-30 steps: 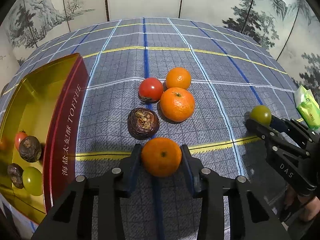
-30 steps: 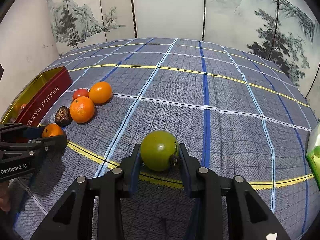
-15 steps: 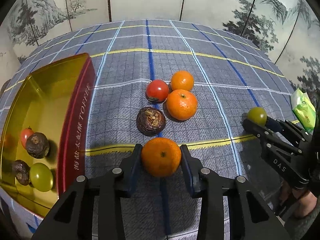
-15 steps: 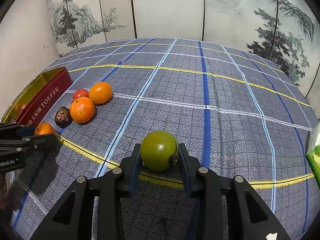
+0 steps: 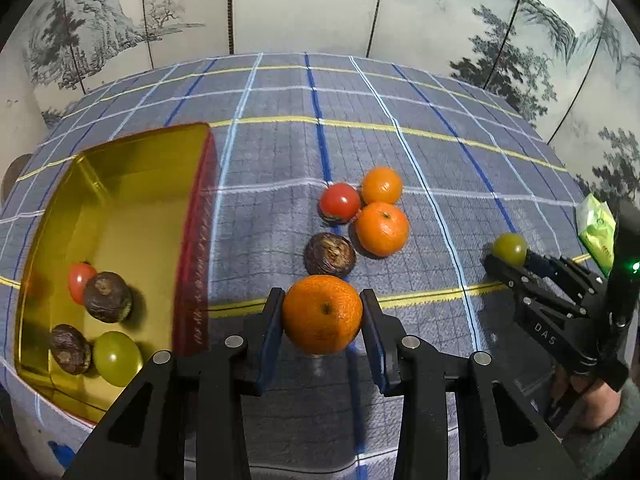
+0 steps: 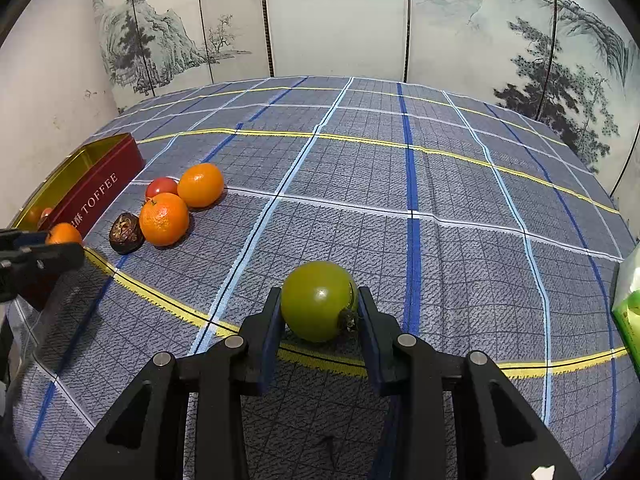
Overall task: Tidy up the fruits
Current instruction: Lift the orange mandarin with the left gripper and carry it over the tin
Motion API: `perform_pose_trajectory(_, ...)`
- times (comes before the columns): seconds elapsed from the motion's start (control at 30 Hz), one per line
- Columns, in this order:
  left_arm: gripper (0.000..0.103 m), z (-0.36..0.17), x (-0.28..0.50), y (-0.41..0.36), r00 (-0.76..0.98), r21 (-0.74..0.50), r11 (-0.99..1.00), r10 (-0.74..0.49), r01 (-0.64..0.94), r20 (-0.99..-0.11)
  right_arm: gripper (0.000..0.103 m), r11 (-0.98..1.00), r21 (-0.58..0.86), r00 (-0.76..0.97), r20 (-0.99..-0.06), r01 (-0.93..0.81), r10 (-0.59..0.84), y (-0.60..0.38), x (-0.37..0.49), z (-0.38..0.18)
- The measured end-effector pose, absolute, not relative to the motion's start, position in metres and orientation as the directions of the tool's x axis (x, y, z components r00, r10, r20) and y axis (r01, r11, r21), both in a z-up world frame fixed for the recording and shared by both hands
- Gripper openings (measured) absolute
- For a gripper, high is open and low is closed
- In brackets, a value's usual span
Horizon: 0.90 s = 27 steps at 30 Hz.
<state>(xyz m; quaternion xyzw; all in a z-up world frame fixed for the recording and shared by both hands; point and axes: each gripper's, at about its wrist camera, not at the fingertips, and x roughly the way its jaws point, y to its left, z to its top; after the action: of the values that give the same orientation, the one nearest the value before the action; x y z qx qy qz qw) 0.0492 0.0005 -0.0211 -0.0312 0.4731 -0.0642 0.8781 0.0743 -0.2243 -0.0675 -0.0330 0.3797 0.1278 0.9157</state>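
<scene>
- Since the earlier frame the left gripper (image 5: 322, 314) has risen with its mandarin (image 5: 322, 312) and drifted toward the tin, so more of the tin's inside shows now; the right gripper (image 6: 320, 308) has not moved.
- The left jaws are clamped on the mandarin, one pad on each side, and the fruit is lifted clear of the checked cloth on the worktop (image 5: 280, 168).
- The right jaws are clamped on a green tomato (image 6: 318, 300); whether it rests on the cloth or hangs just above it I cannot tell.
- The gold toffee tin (image 5: 120, 184) lies to the left of the left jaws, and its red wall (image 5: 194, 264) stands between them and the inside.
- The tin already holds a red tomato (image 5: 80, 282), two dark brown fruits and a green tomato (image 5: 116, 352), all at the near end.
- The far part of the tin is free, so I judge the mandarin must go left over the wall before release.
- The left hand is much nearer to the tin than the right one.
- On the cloth wait two more mandarins, a red tomato (image 5: 340, 202) and a dark brown fruit (image 5: 330, 254).
</scene>
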Motion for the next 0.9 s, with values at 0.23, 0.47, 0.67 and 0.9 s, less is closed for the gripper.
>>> perform_pose_trajectory(0.23, 0.039, 0.006, 0.05, 0.026, 0.608, -0.096, 0.994, -0.108, 0.052, -0.786, 0.033, 0.965, 0.036, 0.679, -0.704, -0.259, 0.209, -0.224, 0.074, -0.067)
perform_pose_trajectory(0.47, 0.039, 0.018, 0.056, 0.079, 0.64, -0.066, 0.996, -0.016, -0.054, -0.768, 0.033, 0.965, 0.036, 0.679, -0.704, -0.259, 0.208, -0.222, 0.074, -0.067)
perform_pose_trajectory(0.67, 0.039, 0.014, 0.055, 0.132, 0.625, -0.037, 0.985, 0.079, -0.17, -0.777, 0.033, 0.965, 0.035, 0.68, -0.704, -0.258, 0.207, -0.221, 0.074, -0.067)
perform_pose_trajectory(0.9, 0.039, -0.006, 0.048, 0.168, 0.578, -0.011, 0.971, 0.133, -0.239, -0.805, 0.033, 0.966, 0.032, 0.68, -0.704, -0.258, 0.205, -0.221, 0.074, -0.068)
